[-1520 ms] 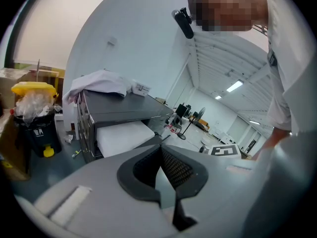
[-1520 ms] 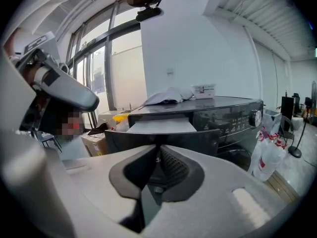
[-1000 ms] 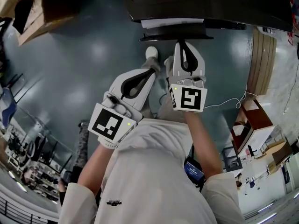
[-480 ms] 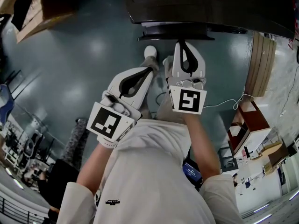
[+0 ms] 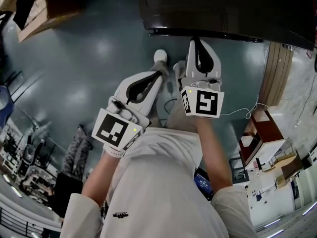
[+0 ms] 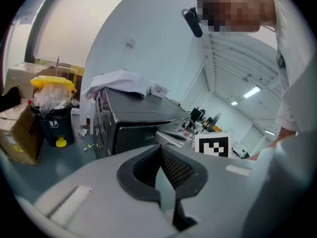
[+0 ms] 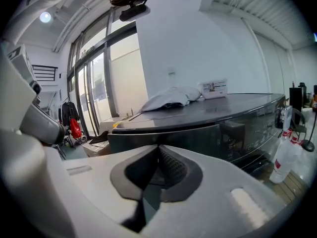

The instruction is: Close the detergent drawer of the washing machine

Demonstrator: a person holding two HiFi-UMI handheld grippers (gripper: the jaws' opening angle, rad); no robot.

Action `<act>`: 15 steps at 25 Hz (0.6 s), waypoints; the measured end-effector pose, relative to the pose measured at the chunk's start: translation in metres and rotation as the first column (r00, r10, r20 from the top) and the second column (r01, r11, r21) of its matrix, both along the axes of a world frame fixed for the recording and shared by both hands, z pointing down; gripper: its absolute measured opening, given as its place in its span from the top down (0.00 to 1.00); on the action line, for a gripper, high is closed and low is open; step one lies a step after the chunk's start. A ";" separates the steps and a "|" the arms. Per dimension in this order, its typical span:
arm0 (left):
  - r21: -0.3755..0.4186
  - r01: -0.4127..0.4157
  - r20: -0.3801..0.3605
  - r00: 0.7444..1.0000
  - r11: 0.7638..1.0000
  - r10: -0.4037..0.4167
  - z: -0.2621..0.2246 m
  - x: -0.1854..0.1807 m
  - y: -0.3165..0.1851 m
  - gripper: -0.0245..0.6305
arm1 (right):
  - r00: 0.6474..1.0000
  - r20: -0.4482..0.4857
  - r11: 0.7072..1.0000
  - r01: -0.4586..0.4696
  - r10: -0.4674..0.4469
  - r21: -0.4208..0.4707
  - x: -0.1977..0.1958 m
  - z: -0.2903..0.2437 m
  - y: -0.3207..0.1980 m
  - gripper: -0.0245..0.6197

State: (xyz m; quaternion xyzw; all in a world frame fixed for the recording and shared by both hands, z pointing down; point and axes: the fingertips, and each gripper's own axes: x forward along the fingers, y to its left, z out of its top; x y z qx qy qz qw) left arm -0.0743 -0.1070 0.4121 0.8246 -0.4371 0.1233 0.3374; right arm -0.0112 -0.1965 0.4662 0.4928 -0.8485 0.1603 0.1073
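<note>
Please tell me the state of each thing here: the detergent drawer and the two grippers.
detergent drawer: pushed in, flush with the washing machine front.
right gripper: shut, empty, tip at the drawer front.
left gripper: shut, empty, held back from the machine.

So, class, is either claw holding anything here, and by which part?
Nothing is held. The left claw is shut with nothing between its jaws; the right claw is shut and empty too, pointing at the washing machine.

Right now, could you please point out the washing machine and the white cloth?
washing machine (image 7: 198,130): right gripper view, dark front panel.
white cloth (image 7: 171,97): right gripper view, middle of the heap.
</note>
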 end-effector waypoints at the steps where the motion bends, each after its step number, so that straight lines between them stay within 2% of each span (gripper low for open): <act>1: -0.002 0.005 0.000 1.000 1.000 -0.005 0.001 -0.001 -0.001 0.94 | 1.000 0.005 1.000 -0.001 0.001 -0.007 0.000 0.000 0.000 0.95; 15: -0.027 0.006 -0.001 1.000 1.000 -0.006 0.010 -0.004 -0.009 0.94 | 0.999 0.031 0.999 -0.024 0.025 -0.032 0.001 -0.001 -0.003 0.95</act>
